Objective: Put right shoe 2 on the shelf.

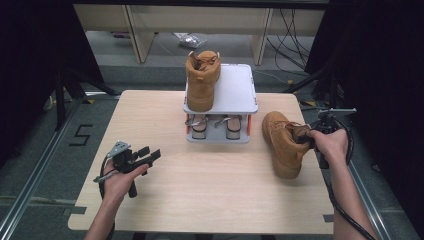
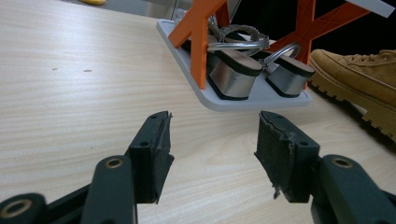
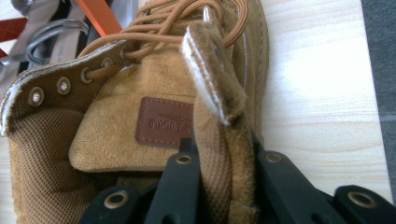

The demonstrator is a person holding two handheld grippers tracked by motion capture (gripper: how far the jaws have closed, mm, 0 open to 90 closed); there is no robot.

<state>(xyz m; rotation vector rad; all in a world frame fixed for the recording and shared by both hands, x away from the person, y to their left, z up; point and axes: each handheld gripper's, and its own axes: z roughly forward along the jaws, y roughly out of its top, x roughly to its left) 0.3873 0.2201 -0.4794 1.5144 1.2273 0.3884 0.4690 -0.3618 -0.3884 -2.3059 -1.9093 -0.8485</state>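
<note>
1. The right gripper (image 1: 311,139) is clamped on the collar of a tan boot (image 1: 283,143); in the right gripper view its black jaws pinch the padded heel edge and pull tab of the boot (image 3: 154,107) between them.
2. That boot stands on its sole at the right side of the worktop (image 1: 200,195), toe toward the person, just beside the right end of a small grey rack (image 1: 235,92).
3. The left gripper (image 1: 148,155) hovers low over the left front of the worktop with its jaws spread wide and nothing between them; in the left gripper view the gripper (image 2: 212,140) points toward the rack.
4. A second tan boot (image 1: 202,80) stands on the rack's upper shelf, at its left side.
5. On the rack's lower tray (image 2: 187,60) sit two silver block-heeled sandals (image 2: 233,77), side by side between orange cross struts (image 2: 198,32).
6. The worktop is pale wood-grain board, matt, with small notches along its front edge.
7. Around it lies grey carpet floor (image 1: 30,150) with a taped mark at the left and metal rails along both sides.
8. Beyond the worktop stand light wooden furniture legs (image 1: 140,35), loose black cables (image 1: 292,35) on the floor, and dark curtains at either side.
</note>
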